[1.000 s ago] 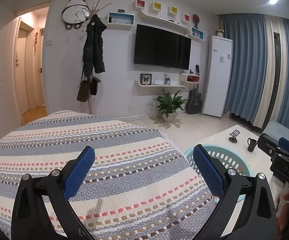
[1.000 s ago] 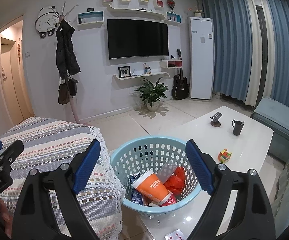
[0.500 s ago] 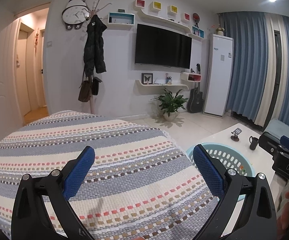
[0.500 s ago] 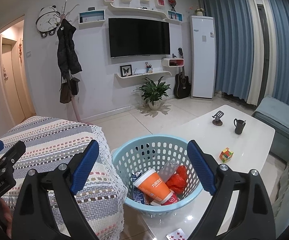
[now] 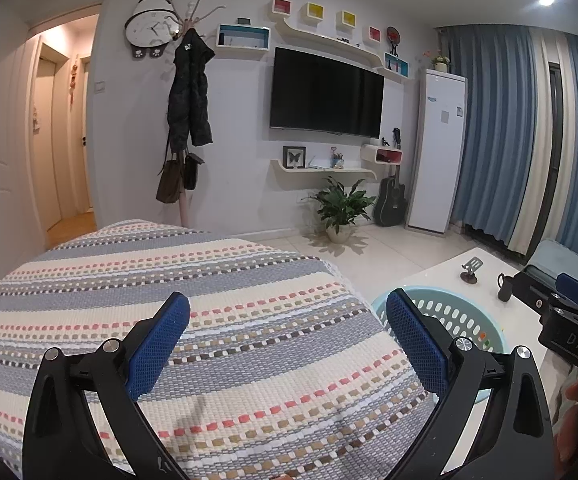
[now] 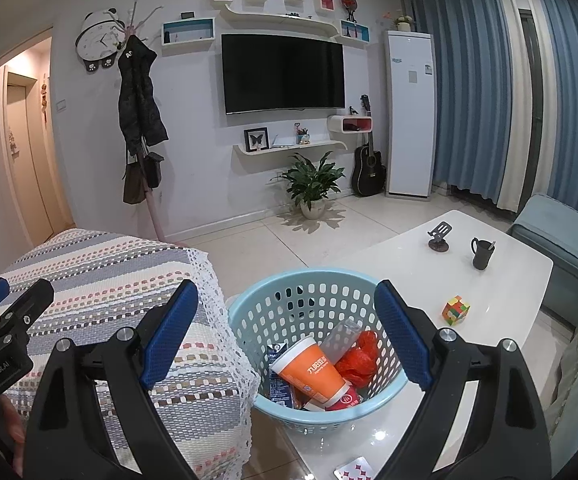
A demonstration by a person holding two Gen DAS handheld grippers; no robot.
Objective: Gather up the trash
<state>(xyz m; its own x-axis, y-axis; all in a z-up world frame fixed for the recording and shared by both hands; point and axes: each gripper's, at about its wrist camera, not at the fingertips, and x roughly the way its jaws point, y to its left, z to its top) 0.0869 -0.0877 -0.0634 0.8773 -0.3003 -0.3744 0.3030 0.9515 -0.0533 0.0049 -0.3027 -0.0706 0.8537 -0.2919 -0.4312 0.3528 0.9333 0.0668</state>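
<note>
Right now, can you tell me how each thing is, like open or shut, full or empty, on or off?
Left gripper: open, holding nothing.
Right gripper: open, holding nothing.
Basket: upright on the table, partly filled with trash.
Orange cup: lying tilted in the basket.
Red bag: crumpled in the basket.
TV: off, dark screen.
Mug: upright on the table.
Cube: scrambled, on the table.

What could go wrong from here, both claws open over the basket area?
1. The basket sits at the table corner beside the striped cover; a bump from the right claw might push it off.
2. The cup and red bag lie loose inside and could spill if it tips.
3. The cube is probably not trash and could be grabbed by mistake.
</note>
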